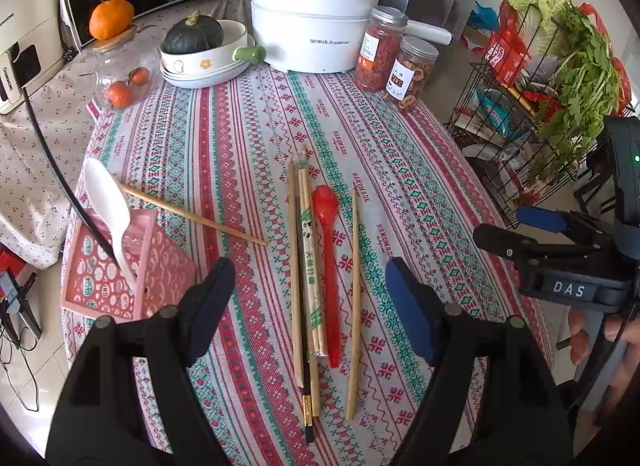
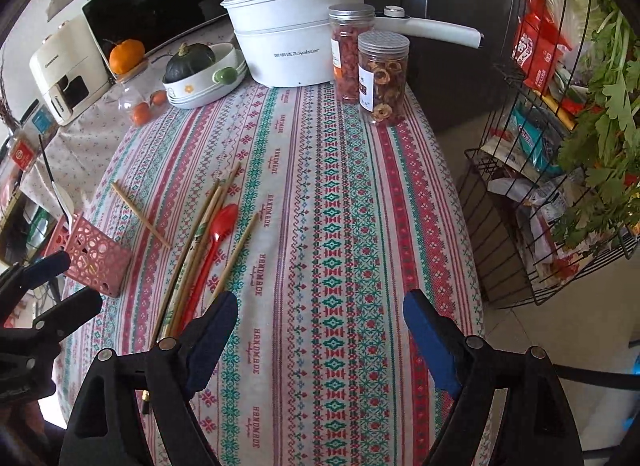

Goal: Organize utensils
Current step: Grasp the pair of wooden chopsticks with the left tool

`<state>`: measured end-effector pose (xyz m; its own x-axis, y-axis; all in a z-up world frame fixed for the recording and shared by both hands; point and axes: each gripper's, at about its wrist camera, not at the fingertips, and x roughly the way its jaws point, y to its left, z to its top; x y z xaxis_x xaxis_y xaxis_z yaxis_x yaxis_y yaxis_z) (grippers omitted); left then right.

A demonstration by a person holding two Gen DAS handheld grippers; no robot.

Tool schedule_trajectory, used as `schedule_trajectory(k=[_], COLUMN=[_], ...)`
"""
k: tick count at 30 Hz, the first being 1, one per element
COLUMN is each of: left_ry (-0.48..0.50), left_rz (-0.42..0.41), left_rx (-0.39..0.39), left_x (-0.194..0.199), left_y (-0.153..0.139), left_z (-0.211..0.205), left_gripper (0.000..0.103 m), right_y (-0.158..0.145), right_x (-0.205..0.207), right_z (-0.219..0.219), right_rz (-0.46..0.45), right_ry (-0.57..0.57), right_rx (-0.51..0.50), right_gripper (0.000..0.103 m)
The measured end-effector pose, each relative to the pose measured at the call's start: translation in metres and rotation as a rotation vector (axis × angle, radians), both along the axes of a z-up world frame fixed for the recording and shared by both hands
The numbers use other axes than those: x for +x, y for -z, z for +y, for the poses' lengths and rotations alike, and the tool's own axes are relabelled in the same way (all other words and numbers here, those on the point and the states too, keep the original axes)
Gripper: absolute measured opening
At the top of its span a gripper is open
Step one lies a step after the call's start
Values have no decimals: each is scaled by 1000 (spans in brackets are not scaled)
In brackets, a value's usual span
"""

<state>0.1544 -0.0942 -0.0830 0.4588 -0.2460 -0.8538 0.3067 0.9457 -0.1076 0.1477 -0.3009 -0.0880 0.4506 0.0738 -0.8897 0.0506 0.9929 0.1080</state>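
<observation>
red spoon [image 1: 329,266] lying flat on tablecloth [image 1: 420,201] among loose chopsticks [image 1: 298,286], long axis running away from camera | left gripper [image 1: 310,302] nearer, directly above, fingers apart, empty | pink basket [image 1: 120,266] to its left | right gripper [image 2: 320,330] off right, fingers apart

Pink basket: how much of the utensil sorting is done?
Done: the pink basket holds a white spoon and a black chopstick.
In hand: nothing; left gripper and right gripper are both open above the tablecloth.
Left: red spoon, the chopstick bundle, and two single wooden chopsticks.
</observation>
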Motion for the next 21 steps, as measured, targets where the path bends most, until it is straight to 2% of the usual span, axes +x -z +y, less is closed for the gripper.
schedule_trajectory(k=[1,3,6,8,13,19,21], left_ry=[3,6,-27,-53,-101,-115,-122], left_rz=[12,37,81,104,169,183,186], left_rx=[9,29,54,75,87,117,148], left_x=[7,22,46,61,85,92,93], left_y=[4,15,32,43,66,79,82], left_z=[-6,-17,-24,-27,-29,-31,-32], left_gripper=[63,43,25,18,13,13,13], right_y=[1,3,5,6,6,6,7], right_x=[1,4,7,9,13,18,20], right_z=[-3,-6,-9,-9,-9,-14,-16], right_rz=[6,19,34,41,43,47,50], right_ry=[9,21,29,29,18,27,31], right_rx=[8,21,30,36,41,61,72], right_gripper=[86,86,86,86,86,86,86])
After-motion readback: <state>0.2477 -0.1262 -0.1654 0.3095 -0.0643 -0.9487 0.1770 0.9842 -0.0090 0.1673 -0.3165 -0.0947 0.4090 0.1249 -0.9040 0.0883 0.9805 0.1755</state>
